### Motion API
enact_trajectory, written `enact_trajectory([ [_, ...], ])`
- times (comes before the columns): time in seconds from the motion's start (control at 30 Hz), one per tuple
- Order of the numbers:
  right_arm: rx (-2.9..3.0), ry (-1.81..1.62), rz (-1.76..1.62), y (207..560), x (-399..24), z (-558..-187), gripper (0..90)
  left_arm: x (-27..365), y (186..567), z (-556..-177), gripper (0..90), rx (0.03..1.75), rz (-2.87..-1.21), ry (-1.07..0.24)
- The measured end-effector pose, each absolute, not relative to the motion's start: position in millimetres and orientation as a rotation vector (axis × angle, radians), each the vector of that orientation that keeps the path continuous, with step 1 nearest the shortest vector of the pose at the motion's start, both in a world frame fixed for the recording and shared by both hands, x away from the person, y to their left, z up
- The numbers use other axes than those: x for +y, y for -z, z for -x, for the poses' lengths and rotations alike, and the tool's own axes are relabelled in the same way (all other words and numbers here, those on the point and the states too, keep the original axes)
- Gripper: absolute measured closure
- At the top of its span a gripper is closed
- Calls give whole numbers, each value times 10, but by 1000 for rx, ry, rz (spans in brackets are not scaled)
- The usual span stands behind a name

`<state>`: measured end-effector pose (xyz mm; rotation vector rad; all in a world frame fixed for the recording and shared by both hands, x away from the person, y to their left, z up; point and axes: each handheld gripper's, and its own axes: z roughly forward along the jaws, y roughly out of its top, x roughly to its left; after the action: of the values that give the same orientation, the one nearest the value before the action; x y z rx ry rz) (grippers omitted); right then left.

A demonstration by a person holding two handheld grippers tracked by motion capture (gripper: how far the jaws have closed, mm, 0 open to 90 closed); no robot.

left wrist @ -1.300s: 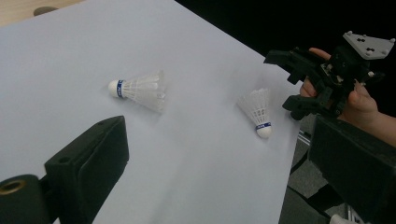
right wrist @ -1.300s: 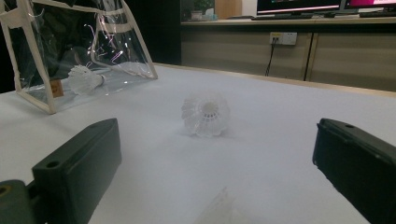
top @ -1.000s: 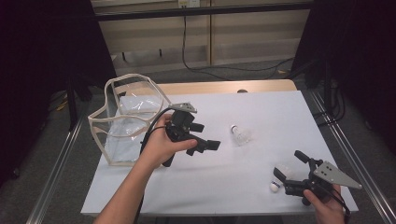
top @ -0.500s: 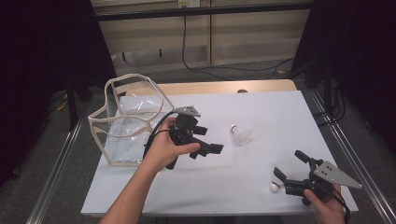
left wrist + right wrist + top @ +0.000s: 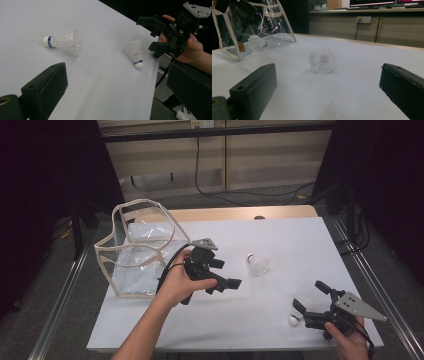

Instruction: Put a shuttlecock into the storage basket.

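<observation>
**Both grippers wide open over shuttlecocks**

Left gripper (image 5: 224, 274): held above the table's middle, jaws spread wide, nothing between them, pointing toward the far shuttlecock (image 5: 257, 264). Lying on its side on the white table (image 5: 280, 235), cork toward the back edge, well apart from both tools. Right gripper (image 5: 311, 302): low at the front right corner, jaws gaping, empty. Just beside its tips, the near shuttlecock (image 5: 298, 312), cork toward the front edge. At far left, a clear plastic bag (image 5: 137, 251) with cream trim, another shuttlecock (image 5: 257, 42) inside.
</observation>
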<state>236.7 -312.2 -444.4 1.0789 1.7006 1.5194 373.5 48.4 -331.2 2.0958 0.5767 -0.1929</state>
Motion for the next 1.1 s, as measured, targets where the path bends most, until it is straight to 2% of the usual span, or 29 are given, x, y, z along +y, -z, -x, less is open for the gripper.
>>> enact_trajectory([
  [1.1,1701,-1520,-1071,4440,-3123,-2359,9,285,3619,-3602,37,567,-2129,181],
])
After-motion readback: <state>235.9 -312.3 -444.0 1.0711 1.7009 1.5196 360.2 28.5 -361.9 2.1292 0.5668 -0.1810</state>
